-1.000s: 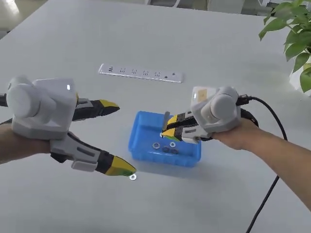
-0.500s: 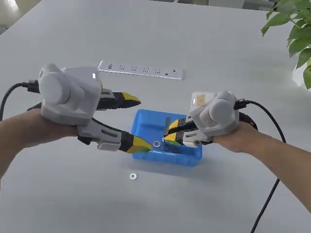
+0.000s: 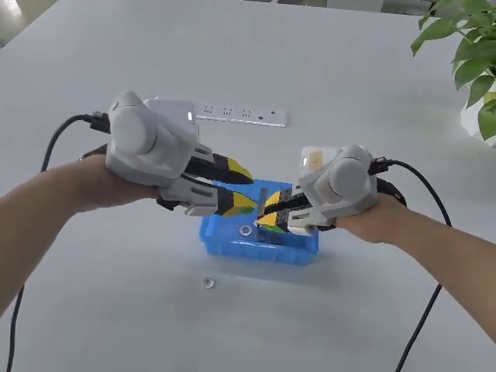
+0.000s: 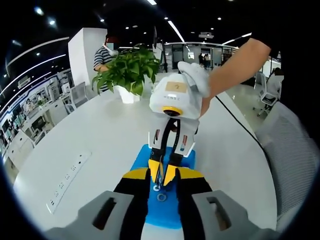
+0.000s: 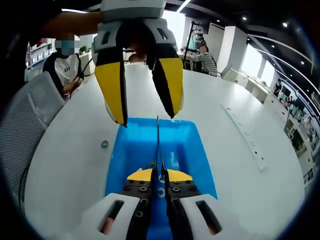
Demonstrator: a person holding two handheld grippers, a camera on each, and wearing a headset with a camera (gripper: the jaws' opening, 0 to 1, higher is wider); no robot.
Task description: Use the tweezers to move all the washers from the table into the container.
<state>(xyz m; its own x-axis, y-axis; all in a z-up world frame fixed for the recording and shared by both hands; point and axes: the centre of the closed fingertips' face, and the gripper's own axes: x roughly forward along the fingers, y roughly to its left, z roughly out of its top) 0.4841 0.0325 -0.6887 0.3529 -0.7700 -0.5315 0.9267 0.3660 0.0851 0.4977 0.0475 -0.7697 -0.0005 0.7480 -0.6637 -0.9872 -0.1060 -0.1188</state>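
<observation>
A blue container (image 3: 302, 246) sits mid-table with a few washers (image 3: 246, 230) inside. One loose washer (image 3: 208, 283) lies on the white table just in front of it, and appears again (image 5: 104, 144) beside the container's wall (image 5: 196, 150). My right gripper (image 3: 268, 212) hovers over the container, shut on thin tweezers (image 5: 157, 145) that point forward. My left gripper (image 3: 243, 188) faces it nose to nose, open; in the right gripper view its yellow fingers (image 5: 112, 90) straddle the tweezers' tip. The right gripper (image 4: 161, 173) fills the middle of the left gripper view.
A white power strip (image 3: 240, 115) lies behind the container. A potted plant (image 3: 465, 46) stands at the far right table edge. Black cables trail from both grippers toward the near table edge. Other people are in the room beyond.
My left gripper has swung right from the table's left side to above the container, meeting the right gripper's tips. The right gripper has barely moved.
</observation>
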